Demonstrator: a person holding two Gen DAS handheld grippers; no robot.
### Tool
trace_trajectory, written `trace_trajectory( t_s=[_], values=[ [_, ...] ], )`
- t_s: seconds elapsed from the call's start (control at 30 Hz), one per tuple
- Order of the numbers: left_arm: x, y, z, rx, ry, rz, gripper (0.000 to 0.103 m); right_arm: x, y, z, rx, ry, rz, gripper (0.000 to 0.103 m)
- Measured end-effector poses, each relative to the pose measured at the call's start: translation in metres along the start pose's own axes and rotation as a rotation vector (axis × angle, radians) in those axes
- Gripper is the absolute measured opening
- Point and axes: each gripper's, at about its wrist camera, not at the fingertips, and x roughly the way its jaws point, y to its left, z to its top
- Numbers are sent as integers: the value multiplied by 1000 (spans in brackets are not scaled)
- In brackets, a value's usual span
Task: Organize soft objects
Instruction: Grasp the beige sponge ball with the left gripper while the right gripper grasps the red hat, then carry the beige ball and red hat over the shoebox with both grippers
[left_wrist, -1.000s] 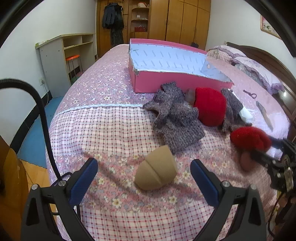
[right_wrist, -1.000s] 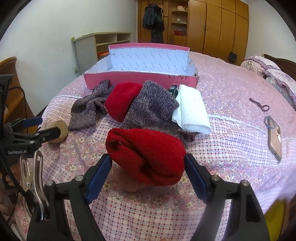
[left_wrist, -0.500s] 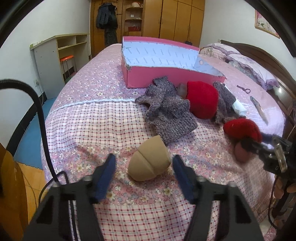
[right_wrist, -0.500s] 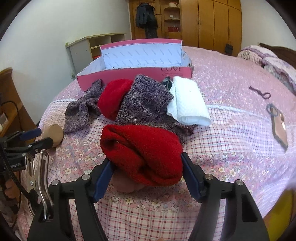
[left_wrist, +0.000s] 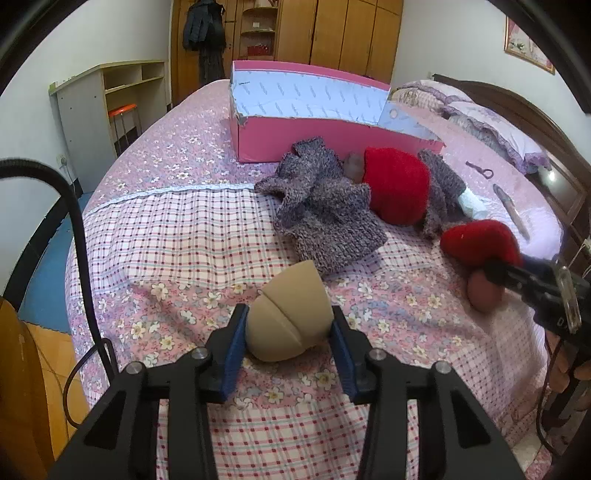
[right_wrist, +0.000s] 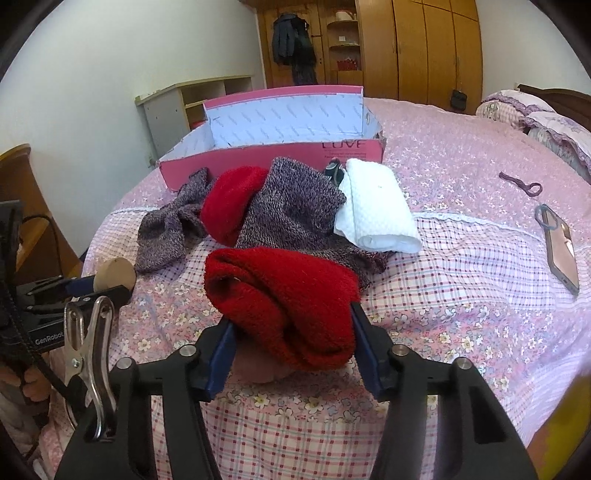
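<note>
Reds, greys and pinks on a patterned bed

Red fuzzy sock (right_wrist: 284, 306), grey-purple marled knit (left_wrist: 325, 218), tan pad (left_wrist: 288, 321), white towel (right_wrist: 376, 206), pink box (left_wrist: 295, 147) lined pale blue; bedspread (left_wrist: 177, 236) pink floral and red-checked; blue-padded fingers (left_wrist: 234, 343).

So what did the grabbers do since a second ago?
The left gripper closed its wide-open jaws onto the tan foam pad. The right gripper kept holding the red sock. The pink box and grey knits stayed put.
</note>
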Motion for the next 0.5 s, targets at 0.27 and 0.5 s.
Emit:
trace_trajectory(
  t_s=[0.27, 0.5],
  values=[
    [-15, 1, -1, -7, -33, -33, 42, -10, 2, 3, 5, -26, 12, 46],
    [-27, 3, 9, -19, -67, -44, 42, -21, 8, 7, -15, -55, 31, 45]
  ],
)
